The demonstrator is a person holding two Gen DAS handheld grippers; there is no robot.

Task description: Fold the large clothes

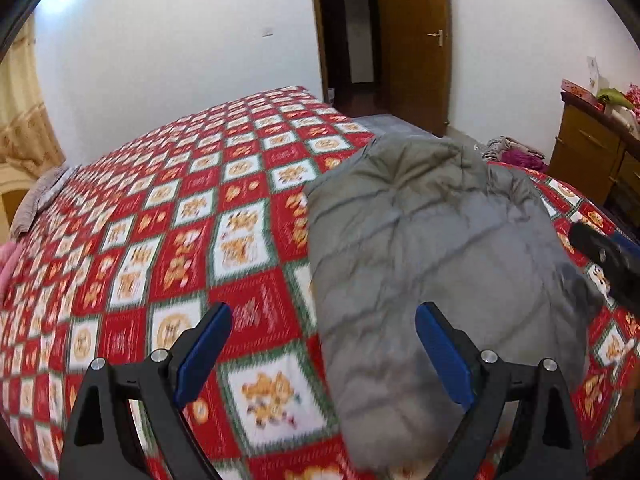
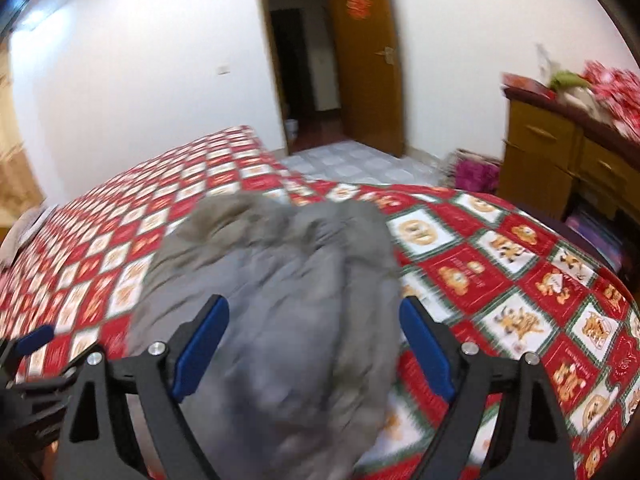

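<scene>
Nearest the lens in the left wrist view, we note the left hand-held gripper (image 1: 323,334) with its blue-padded black fingers spread wide and nothing between them. The right hand-held gripper (image 2: 314,330) is likewise spread and empty, poised over the garment.

The padded grey quilted jacket (image 1: 432,248) lies in a narrow, already doubled-over bundle on the bed with the red, white and green checked cover (image 1: 168,216), towards the bed's near right corner; its near end sits at the near edge.

Risks, in our judgement: the puffy filling may spring a fold back open once released. A pinch taking only the top layer would drag it off the lower one and skew the bundle. Any pull towards the near edge could slide the slick fabric off the bed. Both views are blurred, so seams are hard to read.
</scene>
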